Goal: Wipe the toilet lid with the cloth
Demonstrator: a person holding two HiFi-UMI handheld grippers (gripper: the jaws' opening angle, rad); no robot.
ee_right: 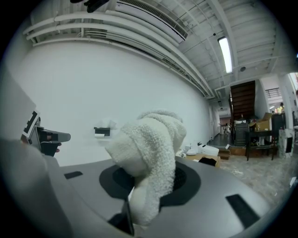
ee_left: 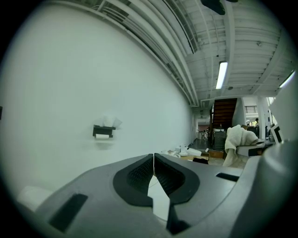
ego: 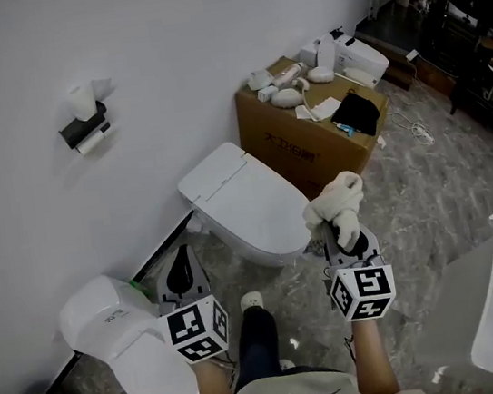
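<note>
White fluffy cloth (ee_right: 148,155) pinched between the jaws of my right gripper (ego: 339,231), held in the air just beside the front edge of the closed toilet lid (ego: 245,199), not touching it, my left gripper (ee_left: 153,169) low over the floor, jaws pressed together on nothing.

Fluffy white cloth (ego: 338,198), bunched upright, white toilet lid (ego: 252,204), closed

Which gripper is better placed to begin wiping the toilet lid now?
Right. The right gripper is shut on the cloth and appears close to the toilet lid. The left gripper is shut with nothing between its jaws.
</note>
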